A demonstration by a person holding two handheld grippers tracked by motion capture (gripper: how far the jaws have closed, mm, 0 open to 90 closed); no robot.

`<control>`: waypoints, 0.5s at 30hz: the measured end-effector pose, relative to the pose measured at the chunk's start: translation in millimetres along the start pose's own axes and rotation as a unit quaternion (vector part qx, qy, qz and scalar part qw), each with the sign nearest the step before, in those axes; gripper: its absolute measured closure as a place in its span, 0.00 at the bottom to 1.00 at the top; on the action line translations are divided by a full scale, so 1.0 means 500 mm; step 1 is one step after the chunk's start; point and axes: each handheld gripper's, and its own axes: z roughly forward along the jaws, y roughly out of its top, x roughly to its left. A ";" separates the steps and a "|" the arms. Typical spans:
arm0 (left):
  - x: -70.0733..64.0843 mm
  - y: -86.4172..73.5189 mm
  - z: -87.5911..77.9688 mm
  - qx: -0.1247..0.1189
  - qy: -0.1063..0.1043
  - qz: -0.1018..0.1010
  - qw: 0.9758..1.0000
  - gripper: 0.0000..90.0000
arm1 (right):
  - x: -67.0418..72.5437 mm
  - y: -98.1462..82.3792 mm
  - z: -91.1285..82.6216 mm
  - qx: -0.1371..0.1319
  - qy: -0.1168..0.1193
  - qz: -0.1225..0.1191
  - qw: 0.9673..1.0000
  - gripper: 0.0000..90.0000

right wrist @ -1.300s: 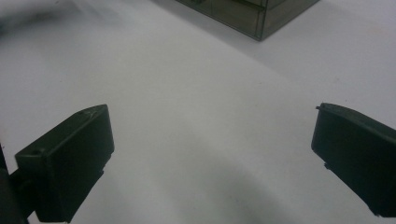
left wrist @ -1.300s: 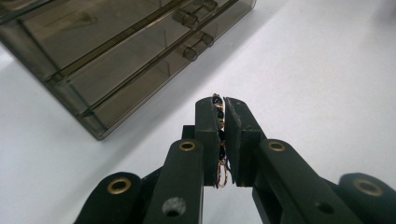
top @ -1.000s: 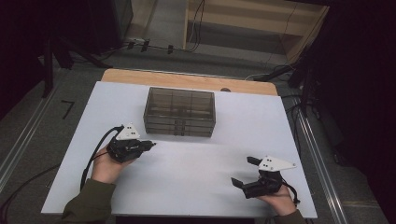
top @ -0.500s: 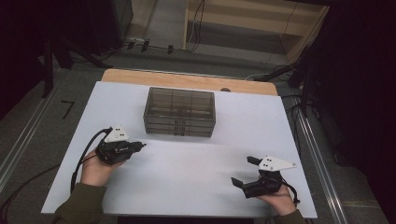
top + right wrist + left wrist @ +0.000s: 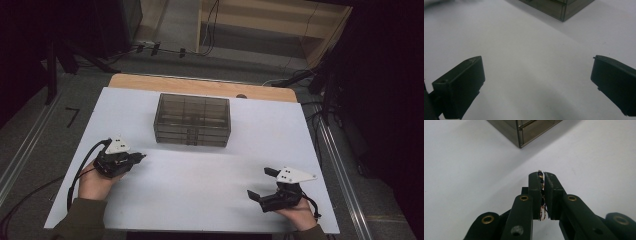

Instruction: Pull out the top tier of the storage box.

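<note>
Left gripper [image 5: 141, 157]: jaws clenched almost fully, pinching a thin beaded chain [image 5: 541, 195]. In the left gripper view the chain runs lengthwise down the slit between the two pads, gold links with dark blue/black beads, and a small gold loop pokes out at the bottom end. It's too fine to make out from the high view. Nothing else touches the jaws; they hover over bare white bench.

Right gripper [image 5: 262, 183]: jaws released, spread wide, nothing between them. In the right gripper view [image 5: 536, 82] there's plain white surface between the two pads.

Count: two grippers, one chain, one drawer box, one bench.

Drawer box [image 5: 192, 119]: smoky translucent plastic, rectangular, with a gridded top and stacked drawer fronts on the near face. Sits centre-rear on the bench [image 5: 210, 175]. It's at about 1 o'clock from the left gripper and 11 o'clock from the right gripper, well apart from both. One corner of it shows at 12 o'clock in the left gripper view [image 5: 524, 132].

Chain location: in the left jaws, at 8 o'clock from the box, over the left-front part of the bench.
</note>
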 end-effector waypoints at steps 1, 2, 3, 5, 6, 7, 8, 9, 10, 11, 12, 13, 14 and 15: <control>0.001 0.000 0.002 0.004 0.004 0.001 1.000 0.93 | 0.000 0.000 0.000 0.001 -0.001 0.001 1.000 0.00; 0.001 -0.001 0.005 0.005 0.003 0.000 1.000 0.93 | 0.000 0.000 -0.001 0.000 0.000 0.001 1.000 0.00; 0.001 -0.001 0.005 0.005 0.003 0.000 1.000 0.93 | 0.000 0.000 -0.001 0.000 0.000 0.001 1.000 0.00; 0.003 -0.005 0.012 0.012 0.009 0.002 1.000 0.93 | 0.001 0.000 -0.002 0.000 -0.001 0.005 1.000 0.00; 0.003 -0.005 0.012 0.012 0.009 0.002 1.000 0.93 | 0.000 0.000 -0.003 -0.002 -0.001 0.003 1.000 0.00; 0.005 -0.008 0.014 0.019 0.015 0.003 1.000 0.93 | 0.001 0.000 -0.003 -0.001 -0.001 0.004 1.000 0.00; 0.007 -0.009 0.015 0.022 0.019 0.004 1.000 0.93 | 0.001 0.000 -0.002 -0.001 -0.001 0.004 1.000 0.00; 0.009 -0.010 0.015 0.020 0.023 0.002 1.000 0.93 | 0.001 0.000 -0.002 0.000 -0.001 0.005 1.000 0.00; 0.011 -0.011 0.014 0.019 0.026 -0.001 0.999 0.93 | 0.001 0.000 -0.001 0.000 -0.001 0.004 1.000 0.00; 0.014 -0.012 0.014 0.018 0.027 -0.002 0.999 0.93 | 0.001 0.000 -0.001 0.001 -0.001 0.002 1.000 0.00; 0.015 -0.013 0.015 0.019 0.027 -0.004 0.999 0.93 | 0.001 0.000 -0.001 0.001 -0.001 0.002 1.000 0.00; 0.015 -0.013 0.016 0.020 0.027 -0.003 0.999 0.93 | 0.001 0.000 -0.001 0.001 -0.001 0.003 1.000 0.00; 0.015 -0.014 0.018 0.022 0.026 -0.004 0.999 0.93 | 0.001 -0.001 -0.002 0.000 0.000 0.006 1.000 0.00; 0.014 -0.015 0.021 0.023 0.027 -0.005 0.999 0.93 | 0.001 -0.001 -0.002 0.000 0.000 0.006 1.000 0.00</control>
